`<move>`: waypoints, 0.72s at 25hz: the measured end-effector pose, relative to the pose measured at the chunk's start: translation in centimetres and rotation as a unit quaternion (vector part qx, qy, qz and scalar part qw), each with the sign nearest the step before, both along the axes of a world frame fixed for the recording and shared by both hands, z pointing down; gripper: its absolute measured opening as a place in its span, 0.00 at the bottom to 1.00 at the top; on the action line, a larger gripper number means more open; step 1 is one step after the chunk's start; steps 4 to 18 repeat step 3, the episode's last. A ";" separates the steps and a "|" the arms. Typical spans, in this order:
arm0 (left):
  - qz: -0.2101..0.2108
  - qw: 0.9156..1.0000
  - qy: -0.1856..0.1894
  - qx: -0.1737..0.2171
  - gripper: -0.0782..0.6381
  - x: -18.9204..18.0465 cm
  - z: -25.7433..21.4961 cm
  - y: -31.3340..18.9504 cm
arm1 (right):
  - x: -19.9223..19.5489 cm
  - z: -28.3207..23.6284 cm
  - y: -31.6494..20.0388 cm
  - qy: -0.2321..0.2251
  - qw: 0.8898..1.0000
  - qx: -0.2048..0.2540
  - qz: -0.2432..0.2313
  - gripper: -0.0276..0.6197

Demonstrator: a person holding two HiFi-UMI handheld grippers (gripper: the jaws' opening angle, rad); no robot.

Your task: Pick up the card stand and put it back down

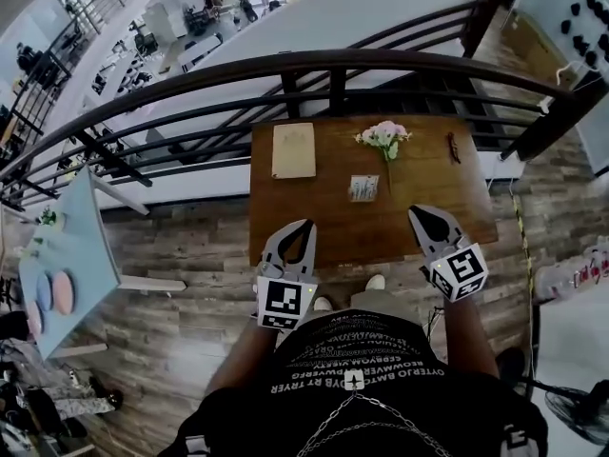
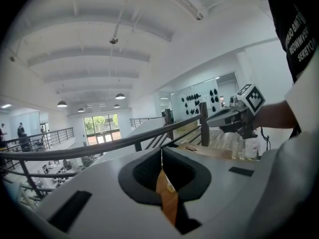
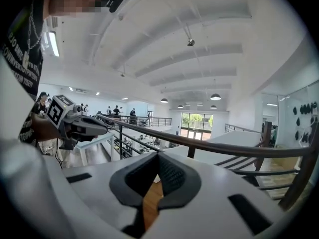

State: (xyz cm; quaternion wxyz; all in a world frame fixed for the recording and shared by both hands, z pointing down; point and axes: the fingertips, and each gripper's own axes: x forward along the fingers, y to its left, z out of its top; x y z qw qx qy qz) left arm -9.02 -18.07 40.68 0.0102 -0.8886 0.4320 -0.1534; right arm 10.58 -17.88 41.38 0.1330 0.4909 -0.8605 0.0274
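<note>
Wooden table (image 1: 314,231): one card stand (image 1: 363,188), one bouquet (image 1: 384,136), one notepad (image 1: 293,150).

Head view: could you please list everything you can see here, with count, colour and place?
Table: one, brown wood, against the railing.
Pad: one, cream, far left of the table.
Flowers: one bunch, pink with green stem, far middle of the table.
Card stand: one, pale, table centre, nearer than the flowers.
Small dark object: one, far right of the table; too small to identify.
Railing: one, dark, beyond the table.
Side table: one, light blue, far left.
Left gripper: one, grey, over the table's near left, jaws together, empty.
Right gripper: one, grey, over the table's near right, jaws together, empty.
</note>
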 end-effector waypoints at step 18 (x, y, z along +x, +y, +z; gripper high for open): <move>-0.001 1.000 -0.002 0.002 0.15 0.3 0.0 0.8 | -0.4 -0.1 0.2 -0.001 1.000 0.004 -0.010 0.07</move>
